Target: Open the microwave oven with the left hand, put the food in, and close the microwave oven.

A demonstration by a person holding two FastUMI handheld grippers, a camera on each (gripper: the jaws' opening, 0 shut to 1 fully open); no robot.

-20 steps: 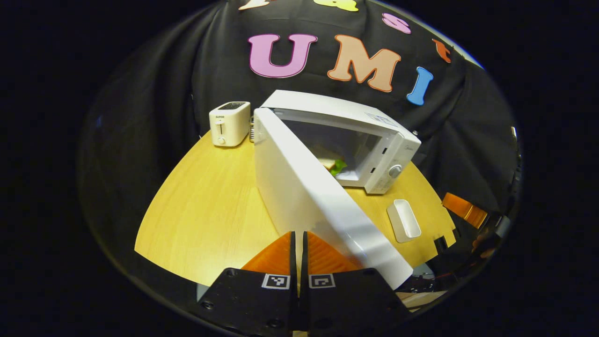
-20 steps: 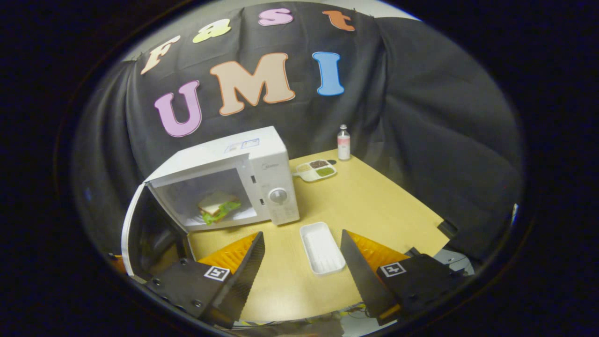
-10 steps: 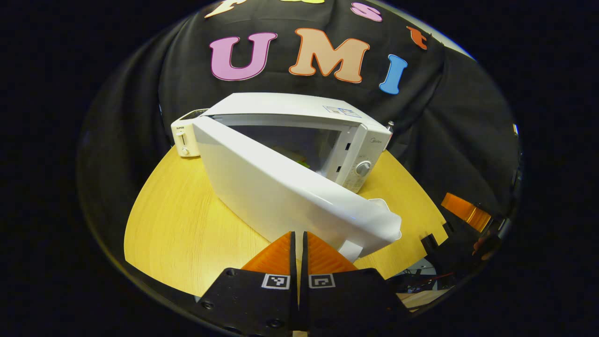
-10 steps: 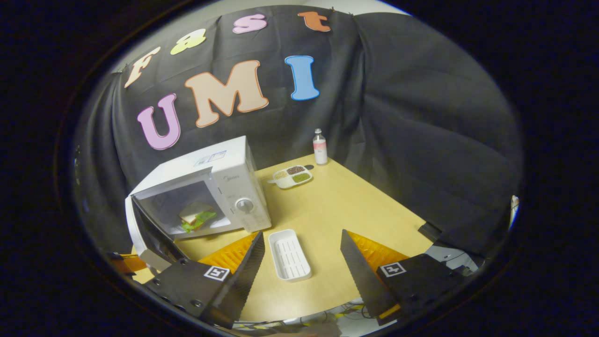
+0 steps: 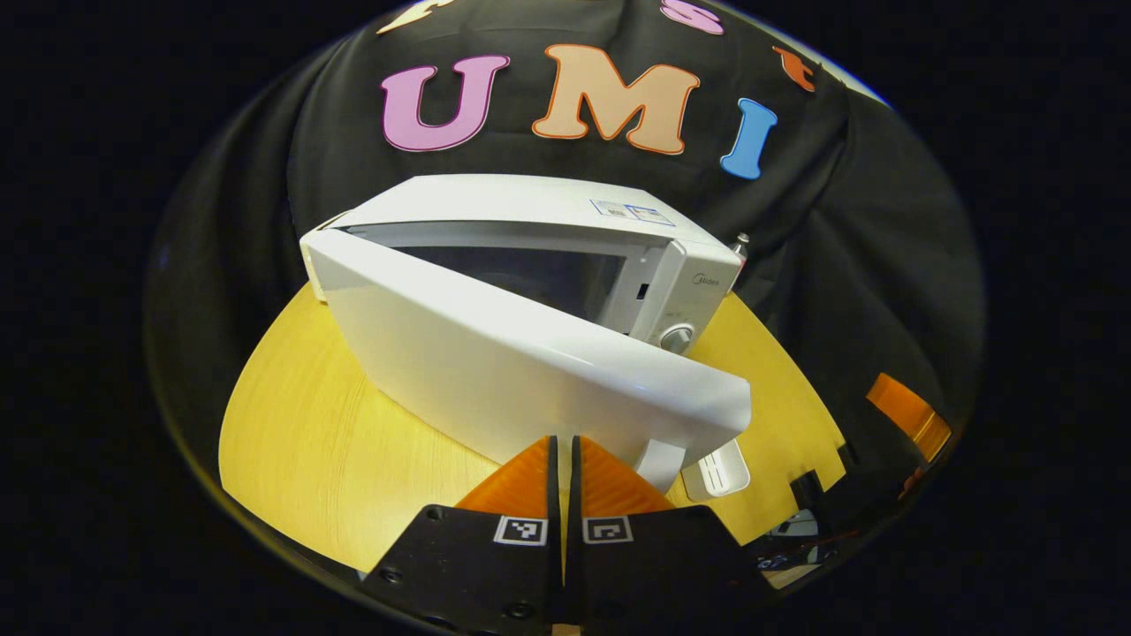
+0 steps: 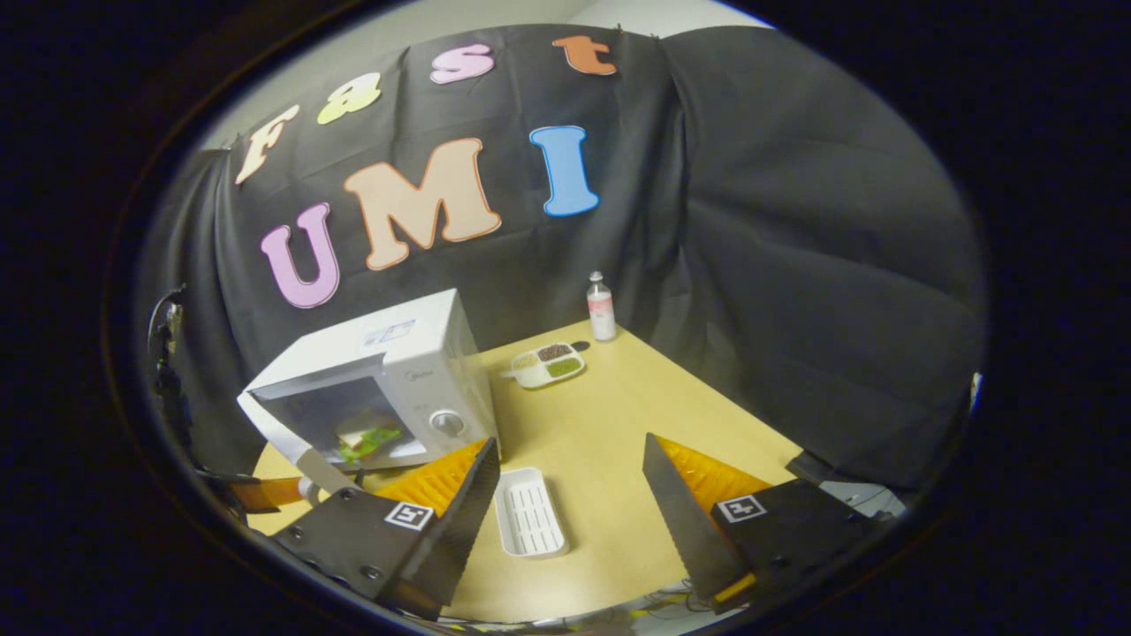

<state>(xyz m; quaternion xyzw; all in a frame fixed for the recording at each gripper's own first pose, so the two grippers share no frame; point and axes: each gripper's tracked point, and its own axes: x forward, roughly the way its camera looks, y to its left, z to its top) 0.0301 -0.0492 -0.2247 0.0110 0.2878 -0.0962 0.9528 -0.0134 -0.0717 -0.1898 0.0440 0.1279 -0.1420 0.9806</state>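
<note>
While its door (image 5: 530,371) hangs ajar, the boxy white microwave (image 5: 530,212) shows a sandwich (image 6: 362,435) inside; left tool (image 5: 563,459) clenched empty against it, right tool (image 6: 570,495) released; logo unreadable.

On the tabletop (image 6: 610,415) before me, the microwave (image 6: 402,353) sits left with the sandwich (image 6: 360,436) inside; the tray (image 6: 528,512) lies before it, the bottle (image 6: 601,306) behind.

Recording booth: black cloth wall (image 6: 778,265) behind wooden table (image 6: 618,424).
</note>
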